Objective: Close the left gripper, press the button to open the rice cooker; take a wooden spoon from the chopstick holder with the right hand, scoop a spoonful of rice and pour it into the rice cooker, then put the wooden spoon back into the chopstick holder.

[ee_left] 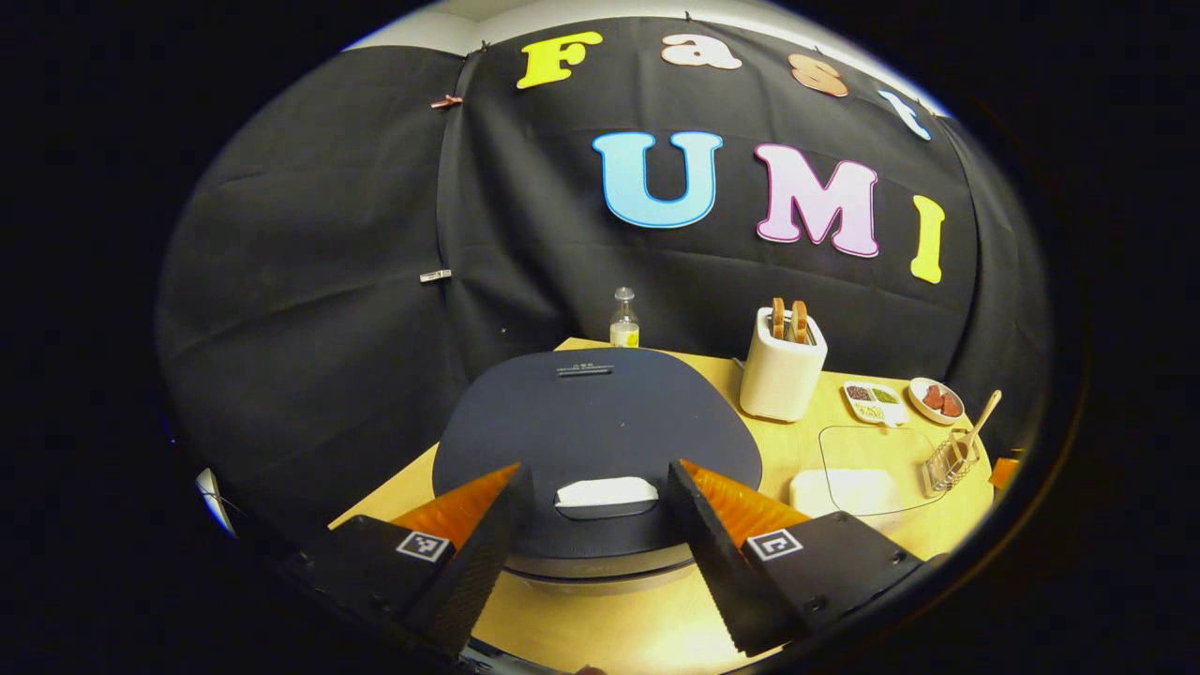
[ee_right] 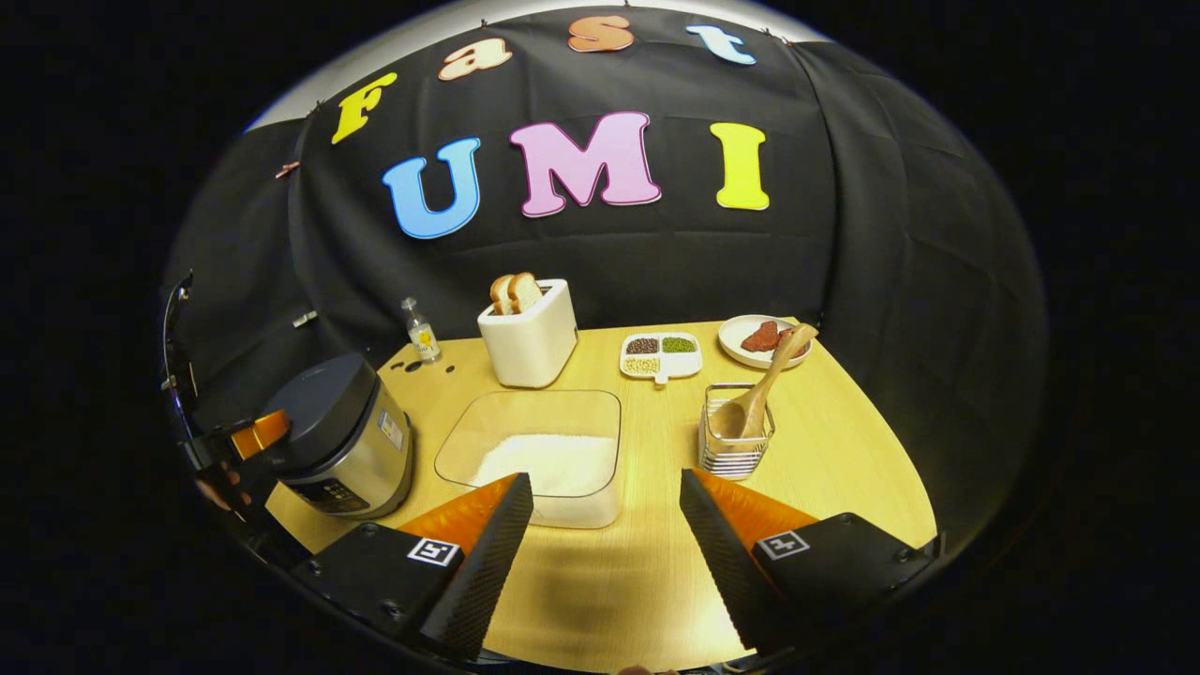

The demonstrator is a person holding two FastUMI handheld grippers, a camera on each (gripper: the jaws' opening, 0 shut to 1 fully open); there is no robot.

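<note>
Rice cooker takes the middle of the left gripper view: one rounded dark matte lid, shut, with a pale oblong button at its near edge and a metal band under the rim. The left tongs stand wide apart, one ridged finger on each side of that button, touching nothing. Right of the cooker on the light wooden table stand one white toaster with two bread slices, one clear square container of white rice, one wire chopstick holder with a single wooden spoon leaning out, one divided dish and one small plate. Behind the cooker is one small clear bottle.

In the right gripper view the right tongs are also wide open and empty, above bare table. The rice cooker, lid down with a brushed metal body, sits at the left edge, and the other tongs touch its far side. Right of the cooker come the rice container, then the chopstick holder with the wooden spoon bowl-down inside it. Beyond stand the toaster, the bottle, the three-section dish and the plate.
</note>
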